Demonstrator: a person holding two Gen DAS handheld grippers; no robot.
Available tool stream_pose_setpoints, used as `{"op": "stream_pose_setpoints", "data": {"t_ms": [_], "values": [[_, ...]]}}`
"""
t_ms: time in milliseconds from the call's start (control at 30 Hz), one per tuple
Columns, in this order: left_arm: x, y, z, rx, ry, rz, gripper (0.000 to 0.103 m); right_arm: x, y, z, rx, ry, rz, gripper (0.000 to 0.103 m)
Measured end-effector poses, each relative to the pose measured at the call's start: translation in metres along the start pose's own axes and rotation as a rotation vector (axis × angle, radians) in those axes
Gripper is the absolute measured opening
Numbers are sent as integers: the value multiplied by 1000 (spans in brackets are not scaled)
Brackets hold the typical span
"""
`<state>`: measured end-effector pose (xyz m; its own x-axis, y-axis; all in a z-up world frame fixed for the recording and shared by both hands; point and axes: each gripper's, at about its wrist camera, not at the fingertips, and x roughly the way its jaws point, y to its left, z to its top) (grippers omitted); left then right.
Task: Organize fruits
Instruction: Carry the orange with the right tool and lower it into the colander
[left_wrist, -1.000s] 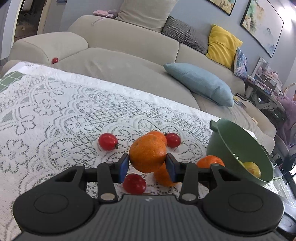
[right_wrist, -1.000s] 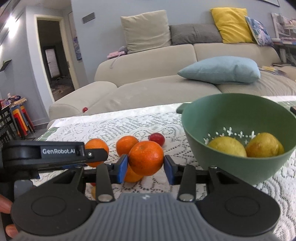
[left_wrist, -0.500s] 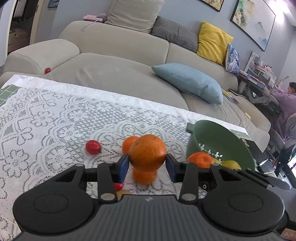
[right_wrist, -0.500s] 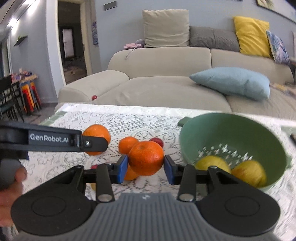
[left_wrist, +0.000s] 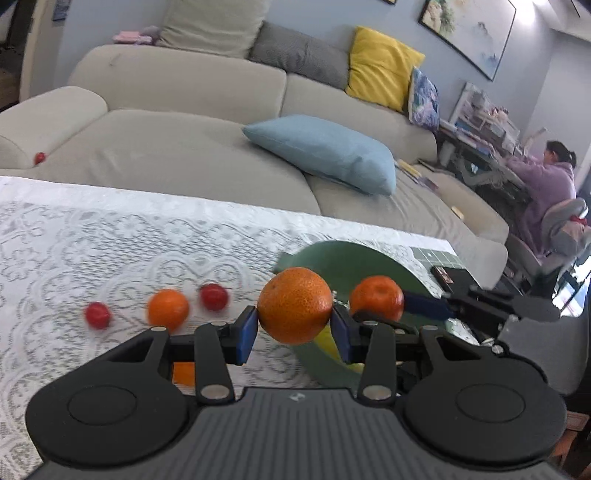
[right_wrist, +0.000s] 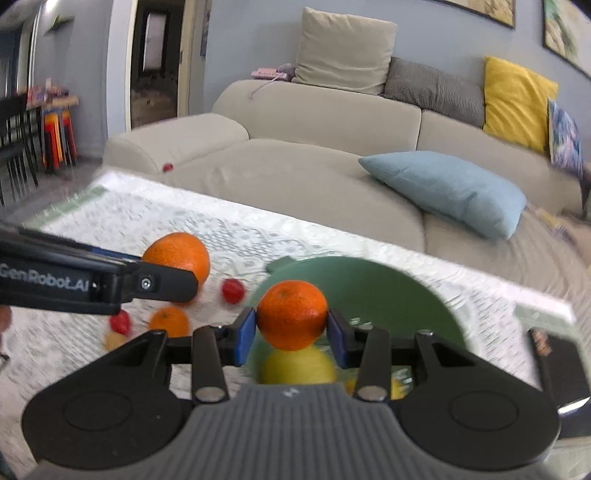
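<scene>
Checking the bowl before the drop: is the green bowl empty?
No, at least one yellow fruit lies inside the green bowl, seen under the right gripper's orange.

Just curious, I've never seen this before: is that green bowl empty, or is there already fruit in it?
Not empty. The green bowl already holds yellow fruit, seen in the right wrist view below the orange held by the tongs.

light: soft daylight, glare far right | blur: motion smear — lace tablecloth (right_wrist: 221, 236) | edges: fisheye-bent — dark corners
</scene>
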<state>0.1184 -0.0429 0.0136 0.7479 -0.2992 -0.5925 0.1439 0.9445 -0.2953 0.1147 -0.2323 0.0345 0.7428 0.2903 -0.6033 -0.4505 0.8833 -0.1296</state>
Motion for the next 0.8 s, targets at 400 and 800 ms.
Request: {"op": "stream_pose_setpoints", "data": {"t_ms": [400,800], "values": [[58,-35,18,25,137,9,48,23,-42,10,-130,123,-52,39],[90,-48,28,43,187,65,38,67,-64,10,-149,238,34,39]]}}
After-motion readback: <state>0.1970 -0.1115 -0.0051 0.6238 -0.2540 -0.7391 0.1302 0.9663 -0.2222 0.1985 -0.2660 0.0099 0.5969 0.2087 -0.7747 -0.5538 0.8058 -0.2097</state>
